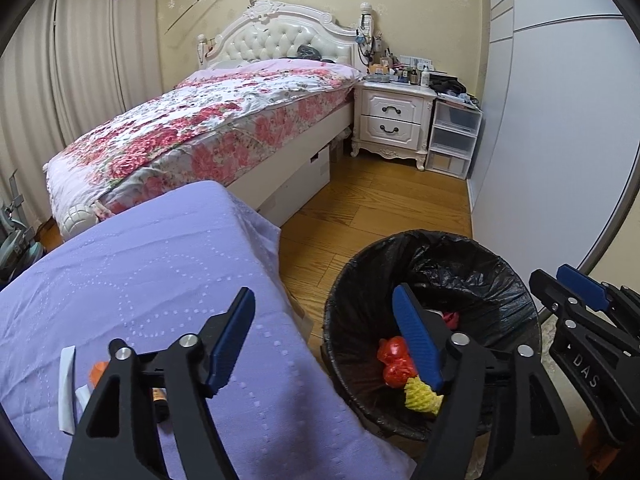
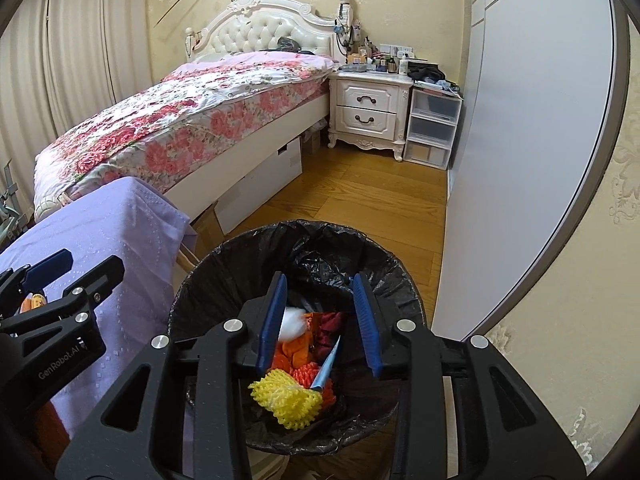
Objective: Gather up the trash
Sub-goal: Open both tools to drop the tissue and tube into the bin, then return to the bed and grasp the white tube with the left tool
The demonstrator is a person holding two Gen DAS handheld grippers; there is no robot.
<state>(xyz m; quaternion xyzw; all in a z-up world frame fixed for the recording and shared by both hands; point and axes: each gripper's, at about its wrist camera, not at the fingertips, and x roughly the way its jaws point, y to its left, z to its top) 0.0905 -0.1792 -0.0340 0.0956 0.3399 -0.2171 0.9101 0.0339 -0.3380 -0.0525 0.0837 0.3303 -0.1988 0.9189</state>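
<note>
A bin lined with a black bag (image 1: 352, 288) (image 2: 192, 292) stands on the wood floor beside a table under a purple cloth (image 1: 160, 272) (image 2: 120, 216). In the bin lie a yellow foam net (image 2: 288, 400) (image 1: 420, 396), orange and red nets (image 2: 304, 372) (image 1: 396, 360), a white wad (image 2: 294, 322) and a blue-grey wrapper (image 2: 326, 364). My right gripper (image 2: 322, 320) is open and empty above the bin. My left gripper (image 1: 328, 340) is open and empty, over the table's edge. On the cloth behind its left finger lie white paper strips (image 1: 66, 384) and an orange-capped item (image 1: 98, 374).
A bed with a floral cover (image 1: 208, 120) fills the back left. A white nightstand (image 1: 394, 120) and plastic drawers (image 1: 454, 136) stand at the far wall. A grey wardrobe door (image 1: 560, 120) runs along the right. Wood floor (image 1: 380, 204) lies between them.
</note>
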